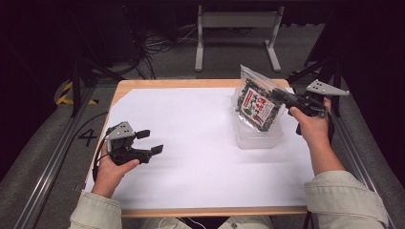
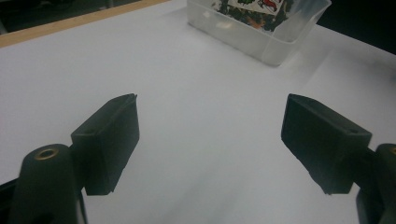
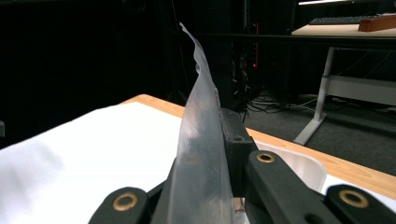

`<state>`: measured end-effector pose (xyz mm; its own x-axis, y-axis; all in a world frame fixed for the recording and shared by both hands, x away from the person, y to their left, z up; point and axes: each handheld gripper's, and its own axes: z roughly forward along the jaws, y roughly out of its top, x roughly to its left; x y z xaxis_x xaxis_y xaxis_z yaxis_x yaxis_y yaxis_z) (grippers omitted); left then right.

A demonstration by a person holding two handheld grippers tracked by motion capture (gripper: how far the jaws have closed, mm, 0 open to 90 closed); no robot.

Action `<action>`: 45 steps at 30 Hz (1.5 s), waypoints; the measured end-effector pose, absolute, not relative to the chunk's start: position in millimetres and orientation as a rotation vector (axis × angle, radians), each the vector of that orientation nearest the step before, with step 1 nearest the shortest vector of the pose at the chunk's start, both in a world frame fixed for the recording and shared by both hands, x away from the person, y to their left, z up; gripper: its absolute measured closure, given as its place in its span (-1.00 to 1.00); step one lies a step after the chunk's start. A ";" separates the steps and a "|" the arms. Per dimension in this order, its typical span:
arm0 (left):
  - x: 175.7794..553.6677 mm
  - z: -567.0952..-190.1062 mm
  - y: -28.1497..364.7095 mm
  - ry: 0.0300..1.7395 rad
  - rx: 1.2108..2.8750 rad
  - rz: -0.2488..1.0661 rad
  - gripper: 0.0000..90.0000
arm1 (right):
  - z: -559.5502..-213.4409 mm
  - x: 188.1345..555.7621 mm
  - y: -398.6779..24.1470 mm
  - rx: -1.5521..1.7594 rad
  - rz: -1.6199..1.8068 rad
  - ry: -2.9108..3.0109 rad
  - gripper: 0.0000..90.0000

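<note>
A clear plastic bag (image 1: 257, 101) with a red, white and dark printed label hangs upright over a clear plastic tub (image 1: 259, 136) at the table's right. My right gripper (image 1: 281, 98) is shut on the bag's right edge, and the bag's lower end dips into the tub. In the right gripper view the bag's clear edge (image 3: 200, 154) runs up between the black jaws. My left gripper (image 1: 152, 141) rests low at the table's left, open, nothing between its fingers (image 2: 109, 140). From there the tub (image 2: 261, 39) with the bag's printed part (image 2: 254, 11) lies ahead.
A white sheet (image 1: 200, 148) covers the wooden table (image 1: 143, 84). Beyond the far edge stand a grey table frame (image 1: 236, 33), cables on the floor and dark stands. Metal rails (image 1: 52, 157) run along both sides of the table.
</note>
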<state>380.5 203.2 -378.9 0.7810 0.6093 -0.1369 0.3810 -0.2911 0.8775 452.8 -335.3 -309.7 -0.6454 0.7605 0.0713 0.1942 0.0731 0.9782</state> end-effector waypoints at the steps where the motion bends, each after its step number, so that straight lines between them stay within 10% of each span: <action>1: 380.7 -379.2 203.4 0.749 1.920 0.273 -0.55 | -308.3 452.8 -334.9 0.939 1.595 1.901 0.94; 7: 381.4 -380.7 202.8 0.750 1.931 0.271 -0.55 | -303.5 452.6 -336.3 0.936 1.584 1.918 0.76; 9: 381.4 -381.7 203.4 0.755 1.930 0.270 -0.55 | -305.5 452.7 -334.8 0.941 1.620 1.899 0.28; 16: 377.2 -383.1 206.6 0.764 1.928 0.275 -0.56 | -305.0 445.7 -334.9 0.925 1.663 1.825 -0.36; 45: 360.5 -388.6 211.4 0.763 1.932 0.283 -0.55 | -321.0 357.8 -347.7 0.823 1.659 1.900 -0.58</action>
